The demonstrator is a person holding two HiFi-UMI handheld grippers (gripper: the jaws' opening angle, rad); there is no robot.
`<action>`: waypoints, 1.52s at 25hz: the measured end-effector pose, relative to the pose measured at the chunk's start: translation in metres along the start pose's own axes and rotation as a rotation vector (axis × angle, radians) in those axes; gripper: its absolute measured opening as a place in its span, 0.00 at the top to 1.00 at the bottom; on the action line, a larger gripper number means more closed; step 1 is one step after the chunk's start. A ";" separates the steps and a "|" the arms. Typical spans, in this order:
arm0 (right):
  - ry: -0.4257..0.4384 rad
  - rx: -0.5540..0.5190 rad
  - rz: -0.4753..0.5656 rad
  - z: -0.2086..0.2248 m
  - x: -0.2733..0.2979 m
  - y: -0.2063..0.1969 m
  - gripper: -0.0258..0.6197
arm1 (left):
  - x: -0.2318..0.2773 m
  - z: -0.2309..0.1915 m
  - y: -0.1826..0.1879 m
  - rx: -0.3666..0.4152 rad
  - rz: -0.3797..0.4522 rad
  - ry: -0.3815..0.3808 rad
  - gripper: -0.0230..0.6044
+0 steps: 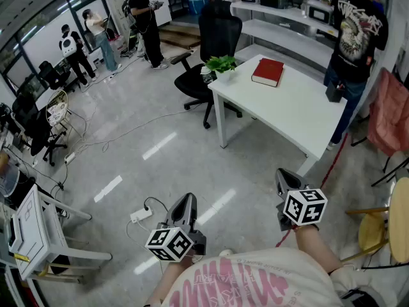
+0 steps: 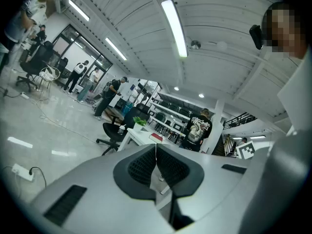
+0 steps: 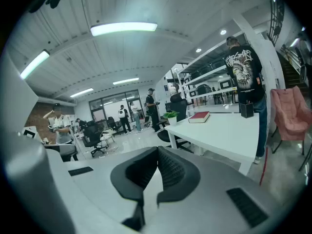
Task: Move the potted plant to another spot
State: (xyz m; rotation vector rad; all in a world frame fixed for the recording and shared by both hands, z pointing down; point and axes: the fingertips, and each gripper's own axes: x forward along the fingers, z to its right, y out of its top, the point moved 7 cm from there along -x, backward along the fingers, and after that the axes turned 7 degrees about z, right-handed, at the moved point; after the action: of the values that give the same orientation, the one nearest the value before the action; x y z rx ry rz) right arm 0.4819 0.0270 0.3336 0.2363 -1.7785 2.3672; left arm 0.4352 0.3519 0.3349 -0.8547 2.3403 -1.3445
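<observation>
**Walk-up not begun: both claws shut, plant far across the floor**

Nearest to me, my left claw (image 1: 185, 202) was closed, its ribbed pads pressed together with nothing between them, held out low over the pale floor (image 1: 192, 152). My right claw (image 1: 285, 175) sat to the right of it and a little farther out, also shut and empty, tipped slightly downward. Neither touched anything.

A power strip (image 1: 142, 215) with its cable lay on the near left. Past a stretch of floor stood the white table (image 1: 291, 110), well apart from me. The potted plant (image 1: 222, 66) stood upright on the table's far left corner, with a red book (image 1: 268, 71) near it on the right and a black office chair (image 1: 214, 34) just behind it. A person in a black shirt (image 1: 358, 24) stood at the table's far right side.

By my reckoning the task was at its very start, with the plant untouched. The next move called for closing that gap, then opening one claw wide enough to take the small white pot by its sides, low and level, so the leaves were not crushed and the pot did not tip. The open tabletop on the near side of the book looked a fair place to set it down.
</observation>
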 end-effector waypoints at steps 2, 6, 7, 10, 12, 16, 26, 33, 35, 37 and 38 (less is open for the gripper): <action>0.000 -0.002 0.000 -0.001 0.000 0.001 0.94 | 0.000 -0.001 0.000 -0.002 -0.003 -0.001 0.92; -0.004 0.006 0.004 -0.002 0.001 0.001 0.94 | 0.000 -0.003 0.001 -0.006 -0.004 -0.007 0.92; -0.006 0.010 0.006 -0.001 0.001 0.001 0.94 | 0.001 -0.003 0.002 -0.007 -0.003 -0.010 0.92; -0.011 0.020 0.017 -0.003 0.003 0.003 0.94 | 0.003 -0.007 0.006 -0.010 0.002 -0.018 0.92; -0.016 0.038 0.035 -0.004 0.005 0.005 0.94 | 0.005 -0.012 0.011 -0.012 0.008 -0.025 0.92; -0.035 0.118 0.076 -0.007 0.013 0.003 0.94 | 0.006 -0.027 0.019 -0.004 0.015 -0.048 0.92; -0.119 0.106 0.009 0.015 0.051 -0.020 0.94 | 0.032 -0.071 0.009 -0.075 0.016 -0.036 0.92; -0.083 0.099 -0.036 0.046 0.135 -0.009 0.94 | 0.106 -0.095 0.009 -0.065 0.011 0.027 0.92; -0.070 0.107 -0.058 0.062 0.172 -0.003 0.94 | 0.141 -0.104 0.011 -0.068 0.008 0.038 0.92; -0.055 0.129 -0.072 0.080 0.212 0.008 0.94 | 0.179 -0.111 0.016 -0.068 0.010 0.041 0.92; -0.047 0.136 -0.074 0.089 0.232 0.017 0.94 | 0.198 -0.115 0.019 -0.065 0.014 0.041 0.92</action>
State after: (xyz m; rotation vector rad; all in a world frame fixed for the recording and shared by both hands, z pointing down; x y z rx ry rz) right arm 0.2545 -0.0534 0.3953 0.3714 -1.6001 2.4510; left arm 0.2148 0.3115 0.3828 -0.8360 2.4288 -1.2985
